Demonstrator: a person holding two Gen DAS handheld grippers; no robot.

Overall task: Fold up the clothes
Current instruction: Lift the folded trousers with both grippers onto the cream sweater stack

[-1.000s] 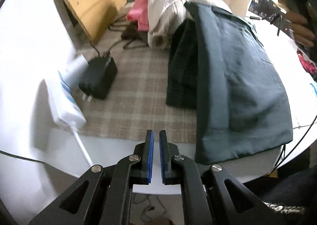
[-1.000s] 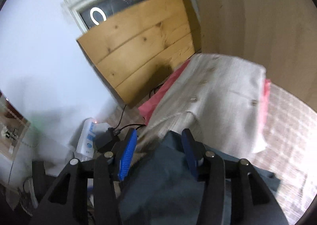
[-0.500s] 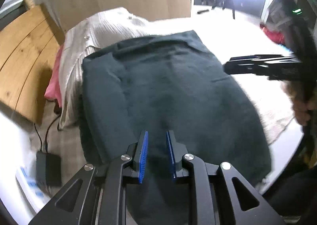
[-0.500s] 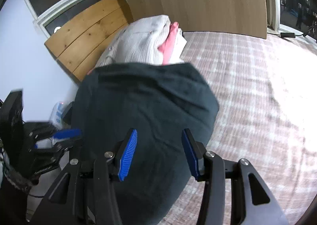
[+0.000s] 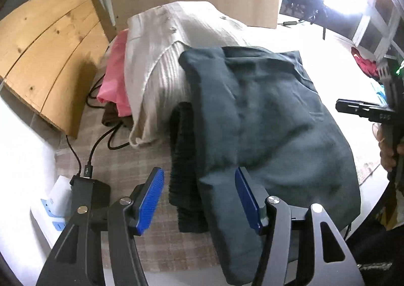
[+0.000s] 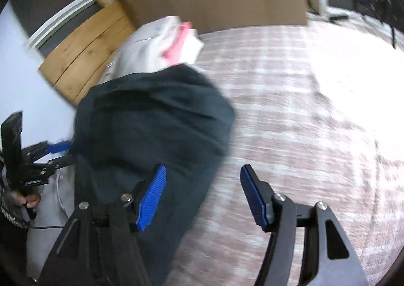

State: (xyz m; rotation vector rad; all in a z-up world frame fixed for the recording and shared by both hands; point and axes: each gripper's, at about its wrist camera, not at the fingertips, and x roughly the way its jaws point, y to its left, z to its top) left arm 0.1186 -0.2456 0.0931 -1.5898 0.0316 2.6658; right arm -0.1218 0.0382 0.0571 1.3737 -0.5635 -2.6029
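Partly motion-blurred, folded dark grey-green fabric garment (image 5: 272,119) covering a black knit piece's (image 5: 183,160) far end, both hand-held grippers (image 5: 199,200) (image 6: 202,197) opening, pinching nothing, right one cropped at three o'clock in the left wrist view.

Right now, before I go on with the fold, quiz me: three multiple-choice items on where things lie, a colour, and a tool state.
1. Where does the dark teal garment lie?
A. partly over the cream shirt
B. on the floor
C. under the wooden board

2. What colour is the garment under the cream shirt's left edge?
A. yellow
B. pink
C. green

3. How does the left tool stand?
A. clamped on a cable
C. shut and empty
B. jaws apart and opening over the teal garment's near edge

Answers: 1 A, its far end overlaps the shirt; 2 B, the pink garment shows there; 3 B, the blue pads are spread, pressing nothing.
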